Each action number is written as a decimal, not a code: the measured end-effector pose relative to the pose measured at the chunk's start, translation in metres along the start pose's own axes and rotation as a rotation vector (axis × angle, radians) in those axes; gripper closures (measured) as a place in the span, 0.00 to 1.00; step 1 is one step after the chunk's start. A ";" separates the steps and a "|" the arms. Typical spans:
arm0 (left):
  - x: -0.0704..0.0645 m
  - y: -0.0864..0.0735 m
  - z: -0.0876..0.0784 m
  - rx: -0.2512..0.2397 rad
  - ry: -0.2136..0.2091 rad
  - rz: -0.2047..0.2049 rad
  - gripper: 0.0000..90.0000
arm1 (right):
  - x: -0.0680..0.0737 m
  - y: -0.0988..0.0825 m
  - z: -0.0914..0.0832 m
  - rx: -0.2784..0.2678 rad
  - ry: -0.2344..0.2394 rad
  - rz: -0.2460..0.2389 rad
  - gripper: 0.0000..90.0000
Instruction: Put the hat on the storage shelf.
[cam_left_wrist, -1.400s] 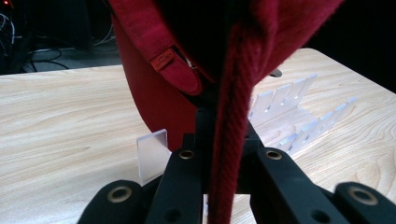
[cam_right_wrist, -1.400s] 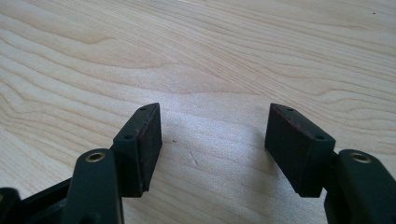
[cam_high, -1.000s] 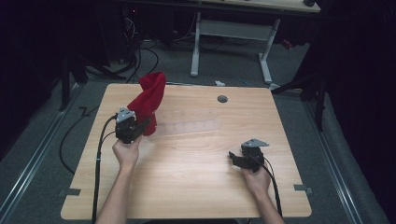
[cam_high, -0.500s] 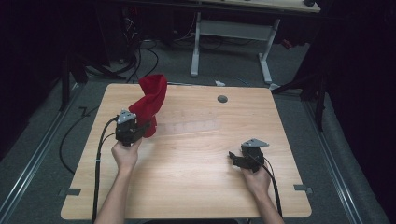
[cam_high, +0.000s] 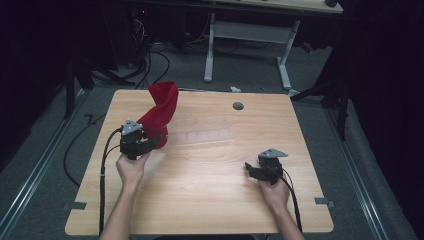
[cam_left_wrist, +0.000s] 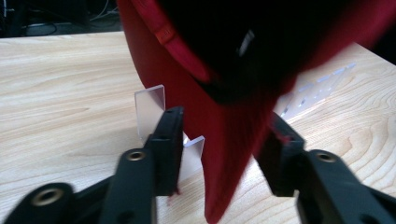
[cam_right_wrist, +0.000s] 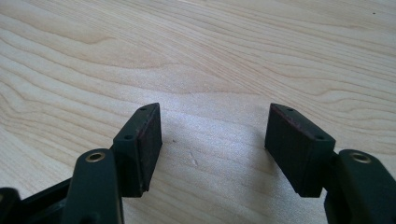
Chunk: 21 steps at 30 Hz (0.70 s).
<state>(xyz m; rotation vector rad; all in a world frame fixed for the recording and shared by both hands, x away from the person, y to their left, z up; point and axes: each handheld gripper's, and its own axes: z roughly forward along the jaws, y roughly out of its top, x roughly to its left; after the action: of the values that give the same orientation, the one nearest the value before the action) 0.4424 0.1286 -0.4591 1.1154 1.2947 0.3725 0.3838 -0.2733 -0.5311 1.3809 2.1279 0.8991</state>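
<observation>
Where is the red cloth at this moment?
In the high view, the red cloth stands at the table's far left, rising just beyond the left gripper, beside a clear plastic stand.

We see a worktop (cam_high: 210, 185) of pale wood-grain laminate, smooth with a soft sheen. The red cloth (cam_high: 161, 112) is matt, woven fabric with a stitched hem. A clear plastic piece (cam_left_wrist: 152, 109) looks glossy and translucent. Both the left gripper (cam_left_wrist: 222, 135) and the right gripper (cam_right_wrist: 214, 140) are matt black plastic; their jaws carry dull, finely textured pads.
</observation>
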 end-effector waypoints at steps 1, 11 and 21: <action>0.000 0.000 -0.002 0.001 0.002 0.002 0.54 | 0.000 0.000 0.000 0.000 0.000 0.000 0.41; -0.002 -0.003 -0.016 0.013 0.013 0.050 0.45 | 0.000 0.000 0.000 0.000 0.000 0.000 0.41; 0.005 -0.010 -0.034 0.013 0.031 0.041 0.44 | 0.000 0.000 0.000 0.000 0.000 0.000 0.41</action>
<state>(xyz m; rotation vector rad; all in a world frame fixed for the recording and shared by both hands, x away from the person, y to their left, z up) 0.4102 0.1429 -0.4657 1.1523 1.3049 0.4133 0.3837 -0.2733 -0.5311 1.3807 2.1277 0.8989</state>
